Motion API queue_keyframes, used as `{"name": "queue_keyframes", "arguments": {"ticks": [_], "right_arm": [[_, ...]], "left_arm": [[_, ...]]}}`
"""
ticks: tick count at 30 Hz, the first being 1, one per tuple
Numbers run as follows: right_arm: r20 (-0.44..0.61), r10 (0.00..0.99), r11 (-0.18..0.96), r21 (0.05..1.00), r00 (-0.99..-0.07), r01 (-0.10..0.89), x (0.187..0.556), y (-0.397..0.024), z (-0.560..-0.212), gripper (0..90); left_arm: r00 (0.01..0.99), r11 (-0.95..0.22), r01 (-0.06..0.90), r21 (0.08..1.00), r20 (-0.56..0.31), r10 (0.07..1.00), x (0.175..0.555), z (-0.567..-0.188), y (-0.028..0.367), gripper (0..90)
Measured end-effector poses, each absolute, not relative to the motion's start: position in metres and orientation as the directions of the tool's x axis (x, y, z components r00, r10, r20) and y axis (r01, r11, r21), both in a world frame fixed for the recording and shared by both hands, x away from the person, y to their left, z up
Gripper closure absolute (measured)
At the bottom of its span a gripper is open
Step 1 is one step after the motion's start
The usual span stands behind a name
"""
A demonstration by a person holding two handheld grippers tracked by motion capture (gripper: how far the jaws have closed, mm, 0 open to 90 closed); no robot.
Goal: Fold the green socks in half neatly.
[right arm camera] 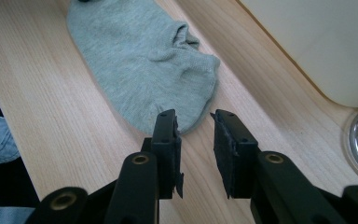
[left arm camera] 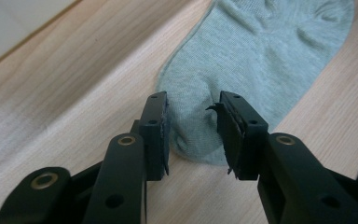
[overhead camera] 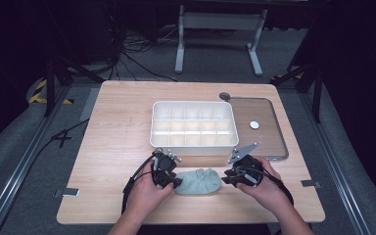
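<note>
1. The desk (overhead camera: 112, 142) is a light wooden top, and the sock (overhead camera: 198, 181) lies flat on its near strip, well inside the front edge.
2. Behind the sock stands a white divided tray (overhead camera: 194, 128), its near wall close to the work, so there is little room to move away from the person.
3. To the right of the tray lies a clear lid (overhead camera: 267, 128) with a round white knob, taking up the desk's far right part.
4. The left part of the desk is bare wood out to its edge; the front corners carry small metal clips.
5. The left hand-held gripper (left arm camera: 192, 126) sits low at the sock's left end. Its jaws stand apart, with the sock's rounded end lying between them on the wood; the pads do not press on it.
6. The right hand-held gripper (right arm camera: 195, 140) is at the sock's right end. Its jaws also stand apart, over bare wood, with the sock's tip just ahead of the left pad.
7. The sock is pale grey-green, a short ankle sort, in fine knit. It lies lengthwise between the 2 grippers, with soft creases and a puckered fold in the cloth.
</note>
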State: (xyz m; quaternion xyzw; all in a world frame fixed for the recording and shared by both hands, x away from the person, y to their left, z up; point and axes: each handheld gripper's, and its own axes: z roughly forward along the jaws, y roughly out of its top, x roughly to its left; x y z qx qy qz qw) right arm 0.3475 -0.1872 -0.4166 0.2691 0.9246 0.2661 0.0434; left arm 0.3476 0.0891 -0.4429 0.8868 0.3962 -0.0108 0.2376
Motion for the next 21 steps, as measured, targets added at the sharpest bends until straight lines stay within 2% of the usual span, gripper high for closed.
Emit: {"name": "queue_keyframes", "arguments": {"ticks": [9,15,21], "right_arm": [[0.062,0.508,0.723,0.513,-0.859,0.464,0.345,-0.183,-0.418,68.6],[0.062,0.502,0.718,0.525,-0.862,0.457,0.343,-0.178,-0.415,68.5],[0.081,0.461,0.711,0.563,-0.884,0.422,0.339,-0.158,-0.416,68.9]], "left_arm": [[0.680,-0.586,0.715,0.381,-0.185,0.710,0.346,-0.448,0.085,60.8],[0.671,-0.568,0.724,0.391,-0.209,0.712,0.346,-0.449,0.083,74.3],[0.653,-0.545,0.742,0.389,-0.242,0.717,0.347,-0.450,0.084,79.0]]}}
